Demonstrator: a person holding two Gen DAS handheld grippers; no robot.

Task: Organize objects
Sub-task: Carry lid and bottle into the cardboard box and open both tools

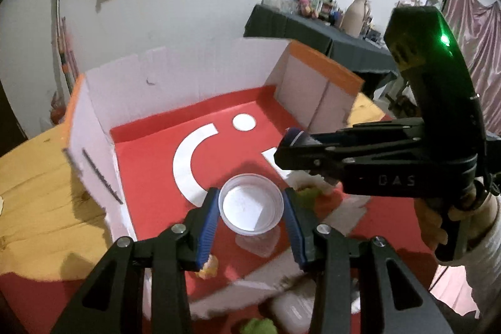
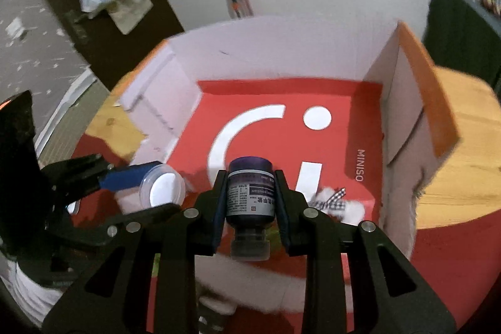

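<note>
Open cardboard box (image 2: 281, 52) with red floor at frame centre, clear plastic cup (image 1: 251, 202) clamped by left gripper (image 1: 250, 208) above it, dark bottle (image 2: 250, 196) pinched in closed right gripper (image 2: 250, 202), wooden table (image 1: 37, 183) beneath, white wall (image 1: 188, 5) behind.

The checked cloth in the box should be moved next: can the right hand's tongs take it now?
Probably not: the right tongs are shut on a dark bottle; the checked cloth lies uncovered just beyond.

The room is dim and the light is soft. Both pictures bend round at dark edges. The right wrist picture is smeary, with a blurry box (image 2: 281, 58).
</note>
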